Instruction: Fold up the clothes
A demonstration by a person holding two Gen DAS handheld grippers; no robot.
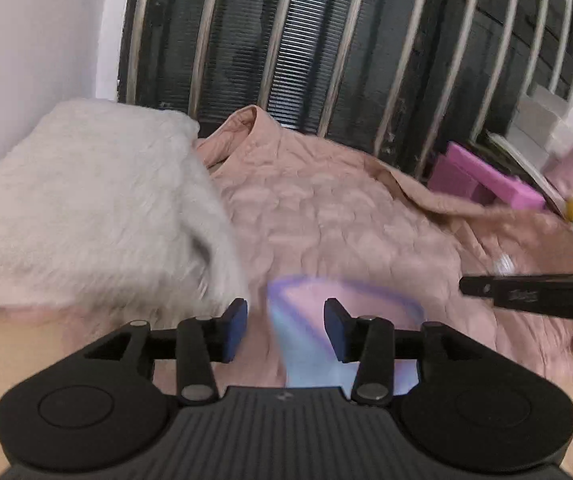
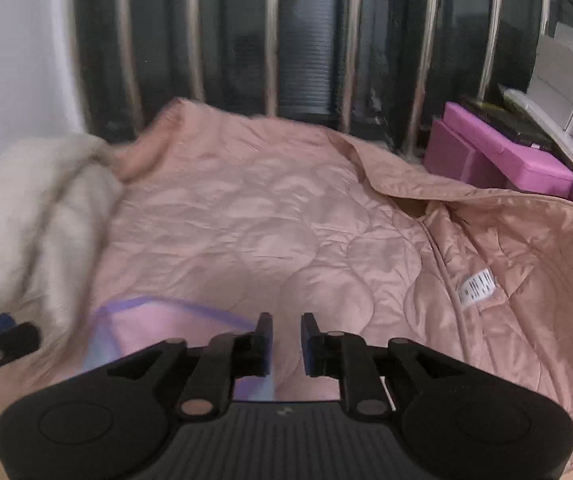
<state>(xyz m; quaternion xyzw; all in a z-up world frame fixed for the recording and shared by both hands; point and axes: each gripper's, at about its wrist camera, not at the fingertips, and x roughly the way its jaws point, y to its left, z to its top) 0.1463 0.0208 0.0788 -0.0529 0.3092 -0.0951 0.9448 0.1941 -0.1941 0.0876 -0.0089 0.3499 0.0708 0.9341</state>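
Right wrist view: a pink quilted jacket lies spread flat, covering most of the surface under both tongs.
Jacket fabric: satin-like sheen, stitched in rounded scallop shapes, creased all over.
Jacket collar: raised at the far edge, next to the dark barred window.
Jacket front panel: folded open at the right, tan lining showing, with a white care label stitched inside.
Near hem: a thin translucent pink piece with a purple edge lies on the jacket just before the tongs; blurred, so what it is cannot be told.
Right tongs: blue-padded jaws stand a little apart, nothing clamped between them, hovering over the jacket's near edge.
Left tongs: jaws stand wider apart, gripping nothing; the translucent piece shows through the gap behind them.
Left side: a fluffy grey-white blanket, shaggy and folded into a thick bundle, rests against the jacket's edge.
Right side: blocky pink boxes stand just beyond the jacket's shoulder, with pale stacked boxes behind.
Window: vertical metal bars over dark slats.
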